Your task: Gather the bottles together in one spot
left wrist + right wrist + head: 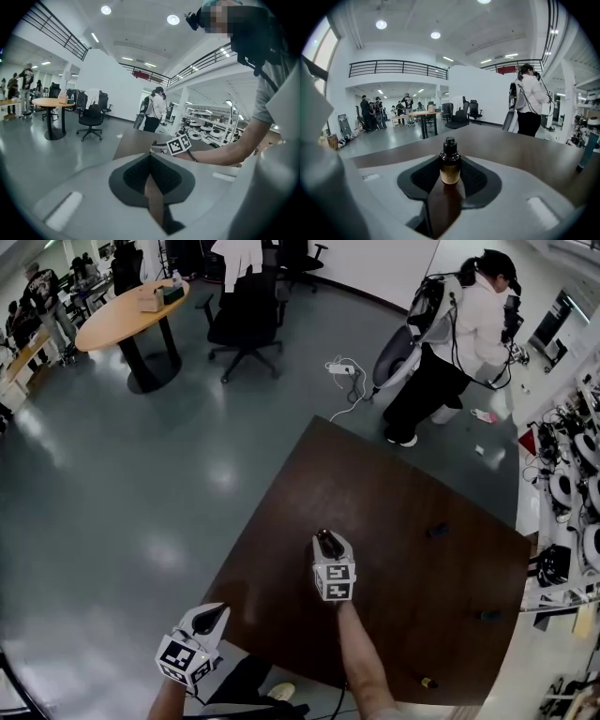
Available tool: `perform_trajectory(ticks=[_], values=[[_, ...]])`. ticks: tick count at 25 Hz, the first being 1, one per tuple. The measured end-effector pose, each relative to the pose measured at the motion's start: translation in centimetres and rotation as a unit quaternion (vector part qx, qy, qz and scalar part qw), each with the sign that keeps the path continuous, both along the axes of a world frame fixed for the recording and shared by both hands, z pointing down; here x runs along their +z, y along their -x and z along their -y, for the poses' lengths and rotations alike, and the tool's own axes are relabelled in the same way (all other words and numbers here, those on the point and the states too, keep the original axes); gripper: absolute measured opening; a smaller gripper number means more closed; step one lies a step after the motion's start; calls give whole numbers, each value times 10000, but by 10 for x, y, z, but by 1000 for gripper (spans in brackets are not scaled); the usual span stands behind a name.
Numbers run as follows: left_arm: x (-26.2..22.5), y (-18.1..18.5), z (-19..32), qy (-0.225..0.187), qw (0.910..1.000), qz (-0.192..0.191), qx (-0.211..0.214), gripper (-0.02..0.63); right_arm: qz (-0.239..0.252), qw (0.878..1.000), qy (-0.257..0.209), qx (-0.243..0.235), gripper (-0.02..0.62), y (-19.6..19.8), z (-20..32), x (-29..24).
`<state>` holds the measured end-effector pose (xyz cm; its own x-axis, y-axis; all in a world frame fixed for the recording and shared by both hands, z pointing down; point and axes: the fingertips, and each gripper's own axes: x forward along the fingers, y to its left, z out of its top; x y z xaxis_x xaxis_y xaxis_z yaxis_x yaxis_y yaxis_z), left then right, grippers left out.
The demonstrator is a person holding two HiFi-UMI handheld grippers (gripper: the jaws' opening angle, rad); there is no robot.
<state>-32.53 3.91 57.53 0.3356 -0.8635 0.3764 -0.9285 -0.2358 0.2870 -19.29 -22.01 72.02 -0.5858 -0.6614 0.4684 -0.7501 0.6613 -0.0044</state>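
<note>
Right gripper (327, 538) jaws clamp the small amber bottle (450, 171) mid-body, upright, over the worktop (525, 145). We reckon it's light, prob. glass, slick & breakable: gentle squeeze. Left gripper (150, 159) jaws together, empty.

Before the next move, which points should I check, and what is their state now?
1. Right tool shut on held bottle: ok.
2. Held bottle upright between the pads: ok.
3. Left tool shut, nothing in it: ok.
4. All bottles in one spot: not ok; three other bottles are far apart on the table.
5. Held bottle clear of the table: cannot tell.
</note>
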Motion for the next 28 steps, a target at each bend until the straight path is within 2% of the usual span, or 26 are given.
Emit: perform_trajectory(ticks=[14, 22, 28], values=[[-6, -48, -11, -88, 9981, -22, 601, 2, 117, 9984, -129, 533, 132, -93, -58, -24], [-16, -80, -15, -102, 9963, -53, 853, 2, 80, 9977, -157, 656, 132, -132, -107, -22], [-15, -99, -27, -121, 9949, 5, 1001, 2, 226, 9971, -96, 723, 132, -149, -136, -19]])
